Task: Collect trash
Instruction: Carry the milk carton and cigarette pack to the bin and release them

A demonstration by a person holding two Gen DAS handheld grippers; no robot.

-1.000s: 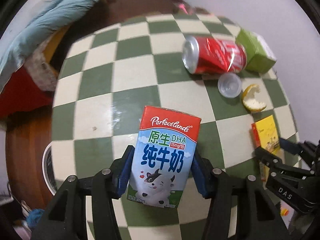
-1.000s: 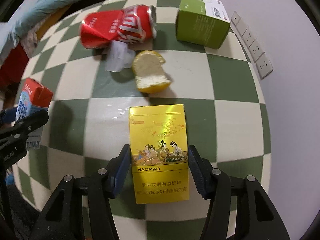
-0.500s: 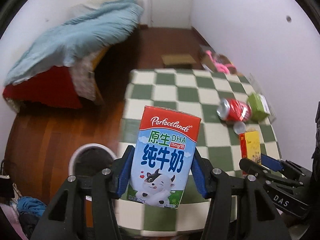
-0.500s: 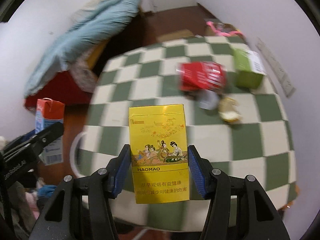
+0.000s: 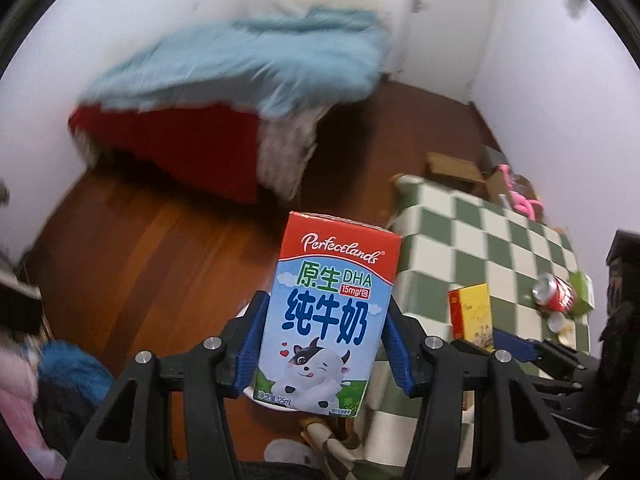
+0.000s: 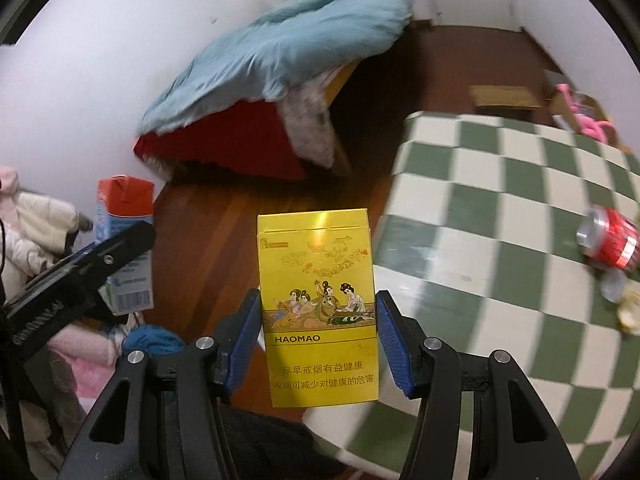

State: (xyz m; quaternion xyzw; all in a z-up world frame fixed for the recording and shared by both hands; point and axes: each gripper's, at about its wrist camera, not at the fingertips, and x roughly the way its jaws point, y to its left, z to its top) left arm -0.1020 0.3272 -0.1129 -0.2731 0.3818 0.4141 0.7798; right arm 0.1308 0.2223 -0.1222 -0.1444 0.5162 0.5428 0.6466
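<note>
My left gripper (image 5: 326, 340) is shut on a blue and red milk carton (image 5: 328, 308) and holds it in the air over the wooden floor, left of the table. My right gripper (image 6: 318, 336) is shut on a yellow cigarette pack (image 6: 318, 304), also off the table's left edge. The carton shows in the right wrist view (image 6: 126, 240), the pack in the left wrist view (image 5: 472, 312). A white bin rim (image 5: 276, 402) peeks out under the carton, mostly hidden. A crushed red can (image 6: 610, 238), a clear cup (image 6: 612, 284) and a lemon piece (image 6: 630, 308) lie on the checkered table (image 6: 500, 216).
A green box (image 5: 582, 284) stands behind the can (image 5: 554, 298). A bed with a blue blanket (image 5: 248, 64) and red side stands across the wooden floor (image 5: 160, 248). Clothes (image 6: 60, 300) are piled at the lower left. Cardboard and pink items (image 6: 588, 120) lie beyond the table.
Both grippers have lifted their items off the table and swung left and back. The view now shows the floor and bed; the table has slid to the right.
</note>
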